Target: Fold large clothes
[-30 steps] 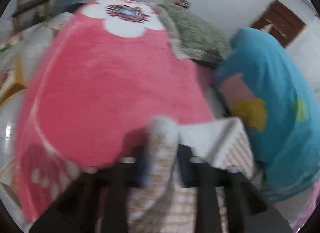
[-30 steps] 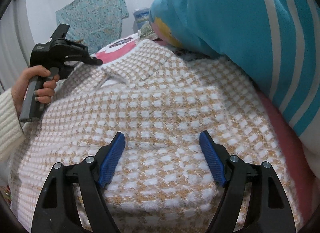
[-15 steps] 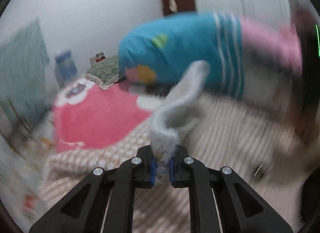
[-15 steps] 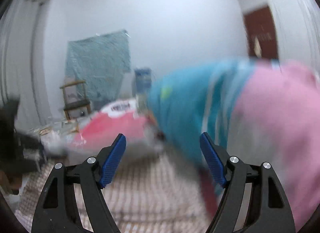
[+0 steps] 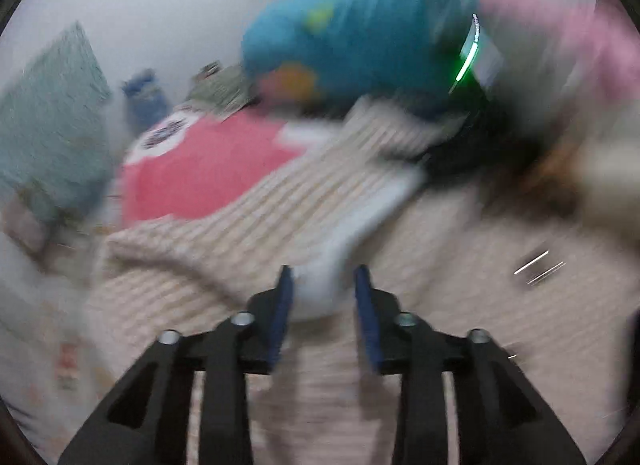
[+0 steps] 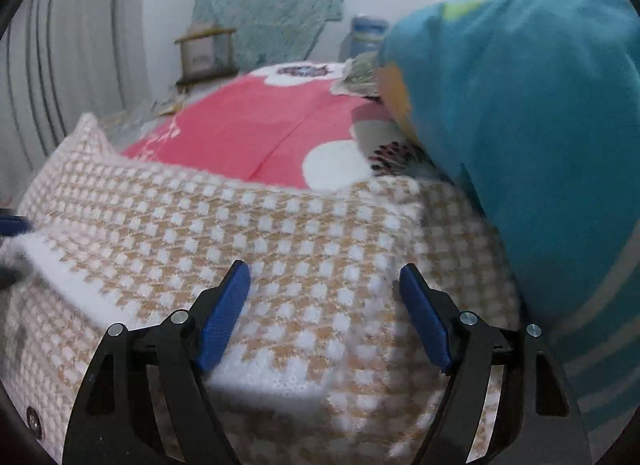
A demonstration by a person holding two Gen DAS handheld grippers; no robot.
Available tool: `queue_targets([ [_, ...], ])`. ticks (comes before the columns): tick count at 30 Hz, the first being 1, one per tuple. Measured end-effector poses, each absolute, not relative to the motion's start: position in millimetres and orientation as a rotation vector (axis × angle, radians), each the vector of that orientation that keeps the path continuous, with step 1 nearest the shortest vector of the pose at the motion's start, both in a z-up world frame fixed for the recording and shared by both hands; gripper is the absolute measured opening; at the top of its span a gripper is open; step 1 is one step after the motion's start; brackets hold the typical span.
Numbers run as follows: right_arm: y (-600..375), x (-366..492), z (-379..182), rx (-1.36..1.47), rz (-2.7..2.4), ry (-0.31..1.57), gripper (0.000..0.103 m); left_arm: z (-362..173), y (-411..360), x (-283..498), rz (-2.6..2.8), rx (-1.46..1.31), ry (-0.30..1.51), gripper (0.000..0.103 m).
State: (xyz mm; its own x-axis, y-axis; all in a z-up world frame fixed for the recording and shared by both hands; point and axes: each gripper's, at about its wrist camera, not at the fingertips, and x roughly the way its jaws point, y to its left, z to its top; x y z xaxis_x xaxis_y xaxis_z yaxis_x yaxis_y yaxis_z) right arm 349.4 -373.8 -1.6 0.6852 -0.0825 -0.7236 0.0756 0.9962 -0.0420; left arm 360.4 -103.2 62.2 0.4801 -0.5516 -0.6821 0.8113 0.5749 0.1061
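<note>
A: The left gripper [image 5: 324,285] is seen with its jaws opening; the white cuff [image 5: 320,285] of the checked sweater [image 6: 280,233] lies between the pads, no longer pinched

B: And the right gripper [image 6: 324,301]? Its jaws are spread wide above the sweater, nothing clamped

A: Ahead of both, the sweater is laid over a pink blanket [image 6: 248,133]; a blue cushion [image 6: 520,113] is pressed against its right side

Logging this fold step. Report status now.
Left gripper opening, white sleeve cuff between jaws. Right gripper open, empty, above checked sweater. Teal bedding roll crowds its right edge.
</note>
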Motion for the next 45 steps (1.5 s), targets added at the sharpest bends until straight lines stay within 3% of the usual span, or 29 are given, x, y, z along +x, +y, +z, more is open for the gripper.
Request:
queue_targets([
  [3,-369,346,-5,-0.037,-0.117,0.793,0.077,102,-115,362,-1.000,0.195,0.584,0.047],
  [5,-367,343,-4,-0.031,-0.115,0.792,0.077,107,-132,391,-1.005,0.048,0.632,0.047],
  [10,-370,338,-1,-0.006,-0.114,0.791,0.078,34,-135,476,-0.917,-0.231,0.889,0.017],
  [11,-376,343,-5,-0.003,-0.115,0.791,0.078,8,-120,491,-0.906,-0.343,0.950,0.003],
  [13,-376,347,-8,-0.005,-0.115,0.801,0.079,-20,-86,495,-0.915,-0.517,0.988,0.003],
  [17,-378,347,-9,0.003,-0.113,0.801,0.079,-10,-58,460,-0.841,-0.322,0.964,0.004],
  [23,-379,348,-7,0.006,-0.116,0.795,0.080,7,-45,445,-0.709,-0.306,1.031,0.003],
  [29,-381,345,-6,0.019,-0.121,0.793,0.081,57,-81,419,-0.774,-0.244,0.851,0.003],
  [32,-381,345,-7,0.027,-0.116,0.793,0.081,19,-112,421,-0.693,0.039,0.903,0.003],
  [34,-379,346,-10,0.009,-0.120,0.809,0.082,-6,-103,420,-0.726,-0.005,0.870,0.003],
  [41,-377,345,1,0.009,-0.142,0.826,0.082,-6,-89,423,-0.749,-0.058,0.868,0.003],
  [42,-375,341,7,0.007,-0.156,0.822,0.081,-8,-86,422,-0.752,-0.065,0.860,0.003],
  [44,-371,334,26,0.042,-0.147,0.780,0.059,-11,-83,423,-0.756,-0.076,0.850,0.003],
  [45,-371,335,34,0.089,-0.123,0.764,0.058,-12,-84,423,-0.758,-0.080,0.849,0.003],
])
